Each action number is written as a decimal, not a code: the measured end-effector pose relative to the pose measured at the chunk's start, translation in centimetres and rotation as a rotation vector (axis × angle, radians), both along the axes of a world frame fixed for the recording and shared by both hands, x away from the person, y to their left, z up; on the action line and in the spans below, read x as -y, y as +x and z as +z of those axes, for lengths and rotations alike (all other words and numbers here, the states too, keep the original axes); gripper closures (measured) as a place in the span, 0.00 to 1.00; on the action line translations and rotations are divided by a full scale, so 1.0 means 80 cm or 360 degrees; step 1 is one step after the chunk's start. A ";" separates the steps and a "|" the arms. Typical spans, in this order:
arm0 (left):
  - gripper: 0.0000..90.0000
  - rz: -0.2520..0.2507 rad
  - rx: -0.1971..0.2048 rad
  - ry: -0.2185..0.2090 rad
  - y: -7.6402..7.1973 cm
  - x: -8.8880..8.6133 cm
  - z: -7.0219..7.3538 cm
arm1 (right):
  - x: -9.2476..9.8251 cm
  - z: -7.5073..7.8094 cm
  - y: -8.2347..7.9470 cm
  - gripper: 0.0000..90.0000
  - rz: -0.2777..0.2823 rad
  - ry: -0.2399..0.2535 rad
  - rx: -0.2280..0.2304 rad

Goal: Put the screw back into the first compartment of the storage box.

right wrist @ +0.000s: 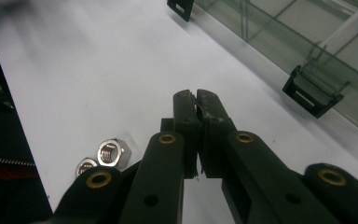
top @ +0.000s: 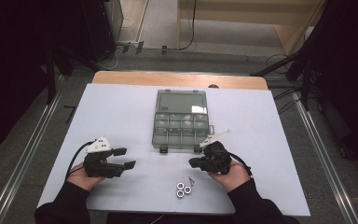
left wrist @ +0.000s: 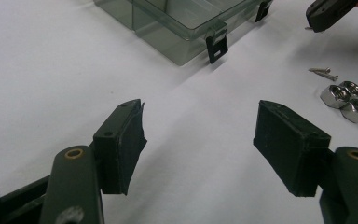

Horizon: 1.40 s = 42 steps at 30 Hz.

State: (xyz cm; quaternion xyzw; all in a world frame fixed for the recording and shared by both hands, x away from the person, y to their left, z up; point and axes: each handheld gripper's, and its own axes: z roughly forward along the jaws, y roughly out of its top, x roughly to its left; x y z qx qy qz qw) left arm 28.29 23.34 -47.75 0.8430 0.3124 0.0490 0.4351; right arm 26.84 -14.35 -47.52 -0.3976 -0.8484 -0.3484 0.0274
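Note:
A clear grey compartment box (top: pixel 181 120) lies open at the middle of the white table, its lid folded back. Three steel nuts (top: pixel 183 189) and two small screws (top: pixel 192 181) lie near the front edge. My left gripper (top: pixel 126 157) rests at the left with its jaws wide apart and nothing between them; in the left gripper view (left wrist: pixel 200 140) bare table shows between the pads. My right gripper (top: pixel 193 162) hovers just above the nuts, pointing left, with its jaws pressed together (right wrist: pixel 196 100) and nothing seen in them. The nuts (right wrist: pixel 105 156) lie to the left of its jaws.
The box's two black latches (right wrist: pixel 312 95) hang off its front wall, facing the grippers. In the left gripper view the nuts (left wrist: pixel 345 97) and screws (left wrist: pixel 323 73) lie at the right, the box (left wrist: pixel 182 23) ahead. Wooden table edge (top: pixel 177 78) at the back.

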 end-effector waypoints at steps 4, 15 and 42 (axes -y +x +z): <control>0.36 -0.0002 -0.0003 0.0007 0.000 0.000 0.000 | -0.001 0.005 0.003 0.99 -0.0007 0.0011 0.0008; 0.36 -0.0005 0.0004 0.0003 0.000 0.001 0.000 | -0.011 0.020 0.021 0.99 -0.0024 0.0061 0.0036; 0.36 -0.0005 -0.0003 0.0007 0.001 0.001 -0.002 | -0.047 0.039 0.072 0.99 -0.0009 0.0103 0.0085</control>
